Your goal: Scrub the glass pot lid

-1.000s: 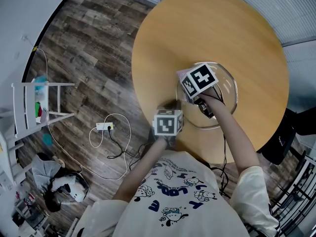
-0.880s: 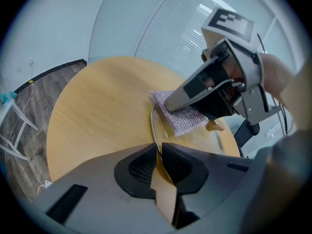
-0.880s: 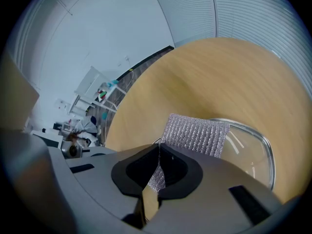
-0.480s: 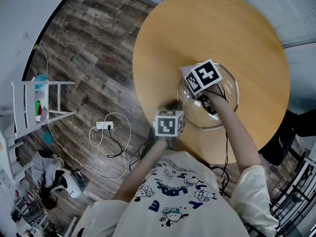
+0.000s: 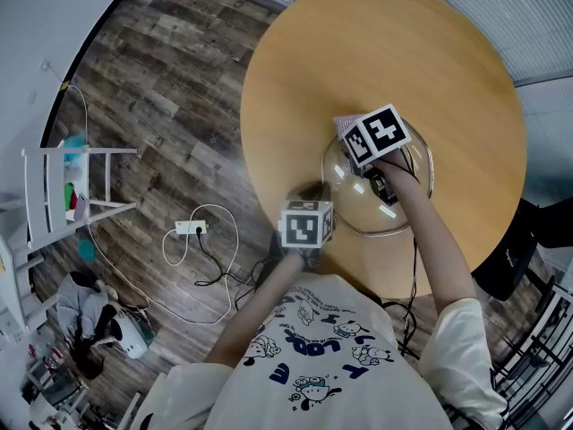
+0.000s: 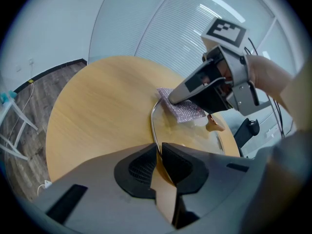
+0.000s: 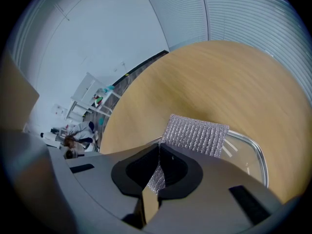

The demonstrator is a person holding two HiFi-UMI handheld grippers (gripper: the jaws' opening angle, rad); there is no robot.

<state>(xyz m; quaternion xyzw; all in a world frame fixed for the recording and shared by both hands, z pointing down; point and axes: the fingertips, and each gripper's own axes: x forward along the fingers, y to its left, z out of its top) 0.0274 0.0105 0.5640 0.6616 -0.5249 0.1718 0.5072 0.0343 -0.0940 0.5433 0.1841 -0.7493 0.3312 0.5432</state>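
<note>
My left claw was closed on the near rim of the glass lid, I think to stop it from sliding on the desk. The lid lay right of centre in the head view. My right claw pinched the silvery scrubbing pad and pressed it on the lid's upper-left edge, ready for scrubbing.

Bright, even, cool indoor light fills all three views. Small white glints sit on the glass lid, and only soft, faint shadows fall on the table. Wide-angle bending curves every edge. Both gripper views darken to black at the corners, and their nearest grey parts look soft.
</note>
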